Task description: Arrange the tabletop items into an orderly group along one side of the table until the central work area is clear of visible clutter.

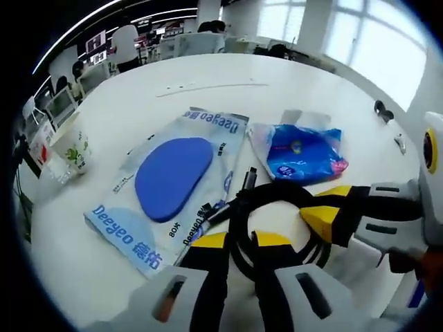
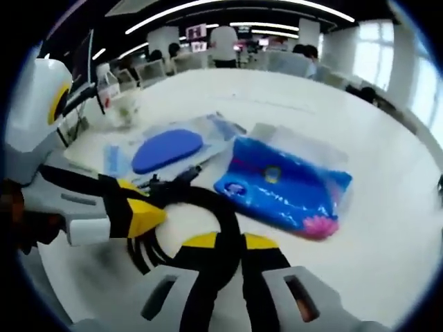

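While clutter remains on the white table (image 1: 228, 76), the Deeyeo pouch (image 1: 169, 183) and blue packet (image 1: 304, 153) lie mid-table; left gripper (image 1: 239, 242) and right gripper (image 2: 221, 242) both clamp the black cable coil (image 1: 277, 207), not yet placed aside.

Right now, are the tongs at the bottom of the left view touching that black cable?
Touching. In the left gripper view the left tongs are shut on the black cable: its loop runs down between their yellow tips with no gap.
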The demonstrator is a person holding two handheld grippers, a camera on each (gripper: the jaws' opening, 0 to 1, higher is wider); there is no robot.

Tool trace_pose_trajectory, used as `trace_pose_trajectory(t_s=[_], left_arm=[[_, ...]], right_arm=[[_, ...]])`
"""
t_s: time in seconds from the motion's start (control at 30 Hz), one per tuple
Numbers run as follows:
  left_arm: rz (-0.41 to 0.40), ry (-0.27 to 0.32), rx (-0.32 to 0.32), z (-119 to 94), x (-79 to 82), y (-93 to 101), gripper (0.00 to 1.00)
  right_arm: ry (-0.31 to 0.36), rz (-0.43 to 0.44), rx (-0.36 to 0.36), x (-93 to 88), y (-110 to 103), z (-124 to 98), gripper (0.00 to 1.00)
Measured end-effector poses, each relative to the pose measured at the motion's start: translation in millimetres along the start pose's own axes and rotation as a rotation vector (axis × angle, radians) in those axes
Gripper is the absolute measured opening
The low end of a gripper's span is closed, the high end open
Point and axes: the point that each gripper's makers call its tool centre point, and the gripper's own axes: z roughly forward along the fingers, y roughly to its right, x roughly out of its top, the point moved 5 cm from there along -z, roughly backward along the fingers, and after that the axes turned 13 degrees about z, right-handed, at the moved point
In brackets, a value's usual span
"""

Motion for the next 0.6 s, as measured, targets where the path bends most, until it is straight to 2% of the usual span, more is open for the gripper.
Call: trace_pose_trajectory(t_s=[0.27, 0.6], left_arm=[[0.001, -0.004, -0.007, -3.0, 0.3, -1.6, 0.11], [0.013, 0.011, -0.023, -17.9, 0.5, -6.7, 0.09]], right_arm=[[-0.012, 0.018, 0.01, 0.9, -1.0, -2.3, 0.04], [-0.013, 0.05, 0.031, 1.7, -9.2, -14.2, 0.02]])
